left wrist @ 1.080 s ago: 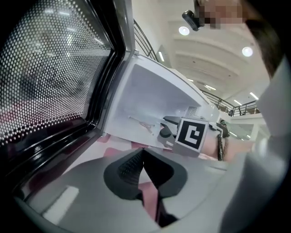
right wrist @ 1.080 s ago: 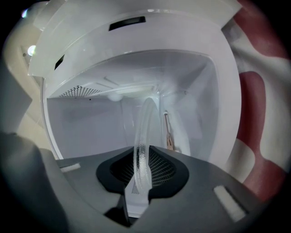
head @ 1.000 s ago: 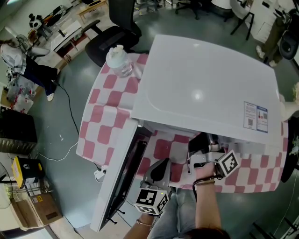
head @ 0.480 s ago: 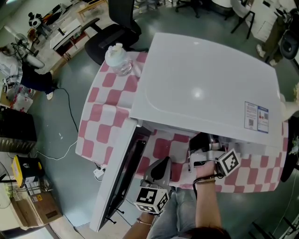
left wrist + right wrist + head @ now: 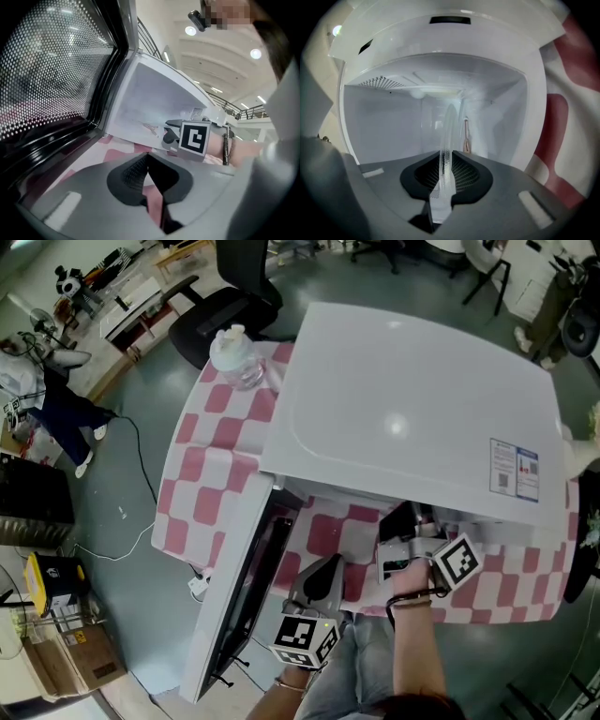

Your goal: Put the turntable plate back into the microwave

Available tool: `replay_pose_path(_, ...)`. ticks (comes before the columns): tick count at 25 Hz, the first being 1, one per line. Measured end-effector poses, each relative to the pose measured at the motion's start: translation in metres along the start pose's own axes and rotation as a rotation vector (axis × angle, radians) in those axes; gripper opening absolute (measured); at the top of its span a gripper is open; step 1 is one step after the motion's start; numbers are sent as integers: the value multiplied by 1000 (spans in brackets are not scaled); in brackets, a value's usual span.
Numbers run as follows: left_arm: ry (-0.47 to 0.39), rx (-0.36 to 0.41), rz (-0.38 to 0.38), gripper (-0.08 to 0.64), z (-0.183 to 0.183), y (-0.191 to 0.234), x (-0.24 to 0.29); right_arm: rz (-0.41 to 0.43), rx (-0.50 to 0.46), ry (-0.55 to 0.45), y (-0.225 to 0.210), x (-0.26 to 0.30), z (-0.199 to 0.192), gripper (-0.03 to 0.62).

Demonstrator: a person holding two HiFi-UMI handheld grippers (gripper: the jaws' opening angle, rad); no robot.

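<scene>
The microwave stands on the worktop, which has a pink-and-white checked cloth over it. Its door is swung wide open at its left side.

The right tongs point straight into the microwave's cavity. They have just been closing and now pinch the rim of the clear glass plate. In the right gripper view the plate shows edge-on, rising from the pads into the cavity, off the microwave's floor.

The left tongs are pressed together with nothing between them. They sit outside the microwave, just in front of its opening and beside the door.

A clear bottle stands on the worktop at the microwave's rear left corner.
</scene>
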State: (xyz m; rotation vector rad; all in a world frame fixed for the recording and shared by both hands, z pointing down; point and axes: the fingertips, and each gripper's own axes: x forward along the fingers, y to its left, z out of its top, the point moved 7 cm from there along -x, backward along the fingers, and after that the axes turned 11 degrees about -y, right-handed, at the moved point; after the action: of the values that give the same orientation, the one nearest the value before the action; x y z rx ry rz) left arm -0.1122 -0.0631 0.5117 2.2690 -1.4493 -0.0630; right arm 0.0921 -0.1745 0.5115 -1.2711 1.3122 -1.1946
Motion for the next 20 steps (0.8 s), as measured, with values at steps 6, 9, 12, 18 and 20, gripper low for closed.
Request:
replay_pose_path(6,3,-10,14,0,-3,3,-7,-100,-66,-11,3,0,7,55)
replay_pose_path(9,6,-11,9,0,-4,1,-7,-131,-80,-11,3,1,10,55)
replay_pose_path(12,6,-12,2,0,-5,-1,-6,-166,-125,6,5,3,9,57)
replay_pose_path(18,8,-11,-11,0,-5,-6,-4,-231,-198,25,9,3,9,58)
replay_pose_path(20,12,-11,-13,0,-6,-7,-4,-251,-237,34,12,4,9,58)
